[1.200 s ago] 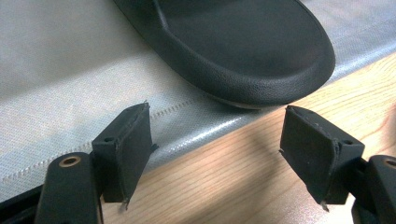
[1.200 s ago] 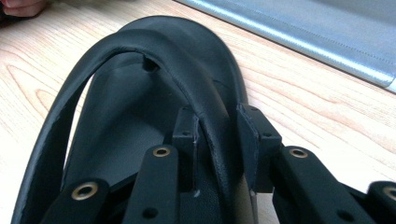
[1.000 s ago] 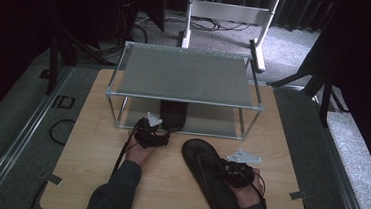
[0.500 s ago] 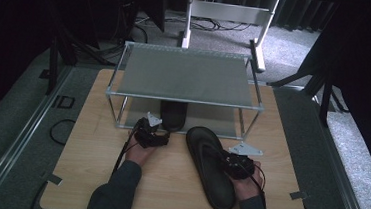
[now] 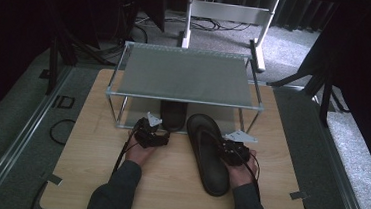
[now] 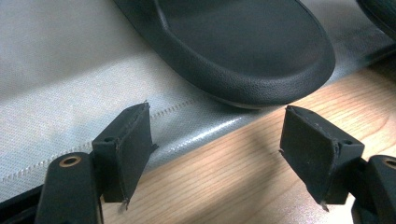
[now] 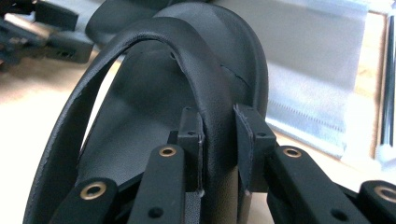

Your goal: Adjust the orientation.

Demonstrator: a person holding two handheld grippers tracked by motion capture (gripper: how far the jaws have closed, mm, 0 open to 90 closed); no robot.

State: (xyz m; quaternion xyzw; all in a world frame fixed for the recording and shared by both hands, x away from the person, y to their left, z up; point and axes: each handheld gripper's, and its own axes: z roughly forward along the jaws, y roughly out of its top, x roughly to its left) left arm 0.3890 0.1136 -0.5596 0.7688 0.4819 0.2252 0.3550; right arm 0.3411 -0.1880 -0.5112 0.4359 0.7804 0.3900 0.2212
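- My right gripper [image 7: 218,140] pinches the strap of the black rubber flip-flop sandal [image 5: 210,151], jaws pressed on both faces of the strap where it arches over the footbed.
- That sandal lies on the pale wooden desk [image 5: 83,171] just in front of the two-tier metal-framed shoe rack [image 5: 188,74], its toe pointing under the rack's front edge.
- To do this step well, I judge I should slide the sandal straight forward, toe first, low enough to pass under the rack's upper shelf, keeping it parallel to its mate.
- The strap is thin and flexible, so it may fold or slip; I would keep the pinch firm and move slowly, letting the sole skim the surface.
- The matching black sandal [image 6: 243,51] rests on the rack's lower shelf, its heel overhanging the front edge slightly; its moulded sole is rounded, matte and finely pebbled.
- The lower shelf is a grey woven fabric sheet [image 6: 60,93] with a stitched hem.
- My left gripper [image 6: 217,154] is spread wide, holding nothing, just short of that heel.
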